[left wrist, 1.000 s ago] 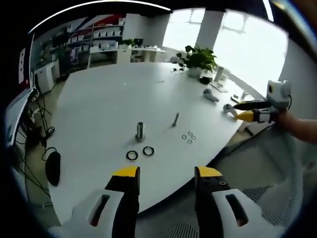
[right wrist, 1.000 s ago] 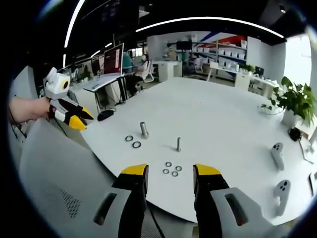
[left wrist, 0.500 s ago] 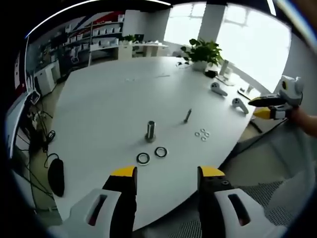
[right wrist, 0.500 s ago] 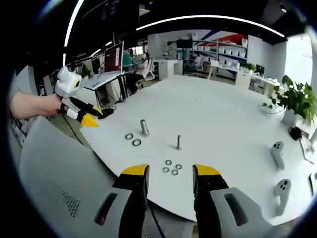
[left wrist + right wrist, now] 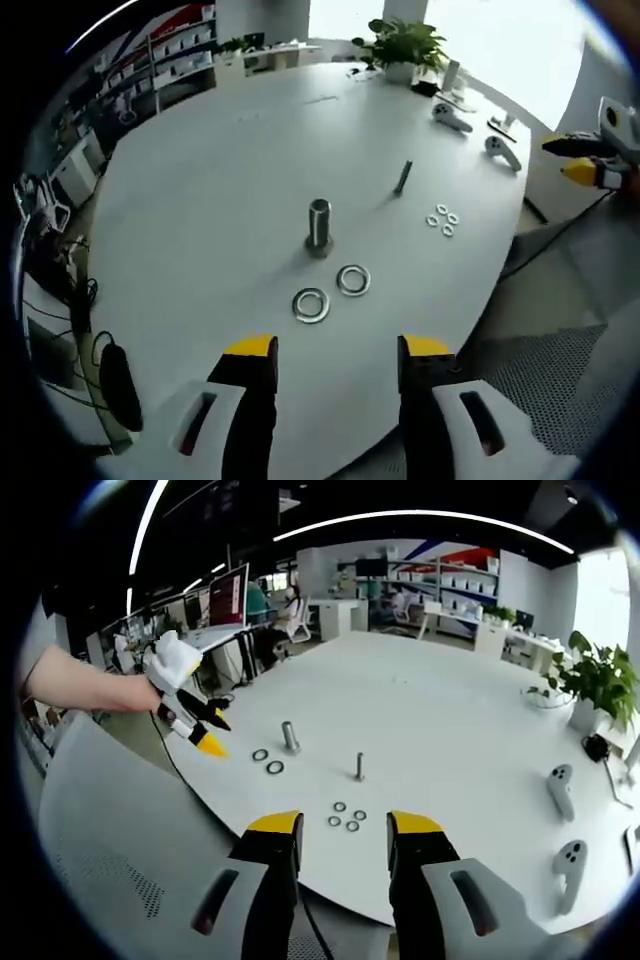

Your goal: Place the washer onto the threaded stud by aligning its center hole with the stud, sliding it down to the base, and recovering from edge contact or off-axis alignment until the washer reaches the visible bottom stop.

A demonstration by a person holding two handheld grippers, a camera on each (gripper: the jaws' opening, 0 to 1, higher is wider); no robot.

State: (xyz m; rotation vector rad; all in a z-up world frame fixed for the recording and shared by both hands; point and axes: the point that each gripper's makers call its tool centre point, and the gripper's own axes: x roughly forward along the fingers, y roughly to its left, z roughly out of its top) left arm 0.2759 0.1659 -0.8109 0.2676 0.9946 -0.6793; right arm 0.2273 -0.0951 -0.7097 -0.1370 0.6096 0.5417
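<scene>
Jaws apart and empty, the left gripper (image 5: 325, 350) hangs over the table's (image 5: 200, 200) near edge, lined up toward the large washers (image 5: 311, 304) lying flat at six o'clock of the thick stud (image 5: 319, 226), while the right gripper (image 5: 325, 825), likewise open, waits back.

Stud surroundings: the thick stud (image 5: 319, 226) stands upright on the white table (image 5: 200, 200), bare tabletop behind it and to its left.
Near side: two large washers (image 5: 331, 292) lie flat just in front of its base.
Right side: a thin bolt (image 5: 402, 177) stands apart; four small washers (image 5: 441, 219) cluster beyond.
Far edge: controllers (image 5: 475, 132) and a plant (image 5: 405, 45), well apart.
</scene>
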